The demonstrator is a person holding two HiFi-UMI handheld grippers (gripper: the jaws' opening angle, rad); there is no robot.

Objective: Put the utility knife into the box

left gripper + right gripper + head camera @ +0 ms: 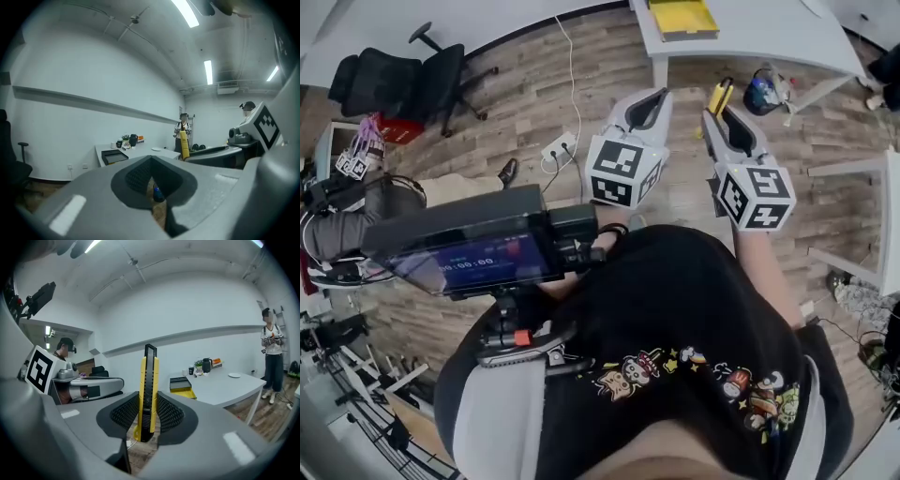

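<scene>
While right claw [148, 420] grips utility knife [149, 380] upright, left claw [151, 180] (closed) alongside

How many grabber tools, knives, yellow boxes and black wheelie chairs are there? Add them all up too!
Grippers: 2 (left gripper, right gripper)
Utility knife: 1, clamped in the right gripper
Yellow box: 1
Black office chair: 1
Total: 5

Head view looks steeply down; both gripper views face white table [225, 391]
</scene>
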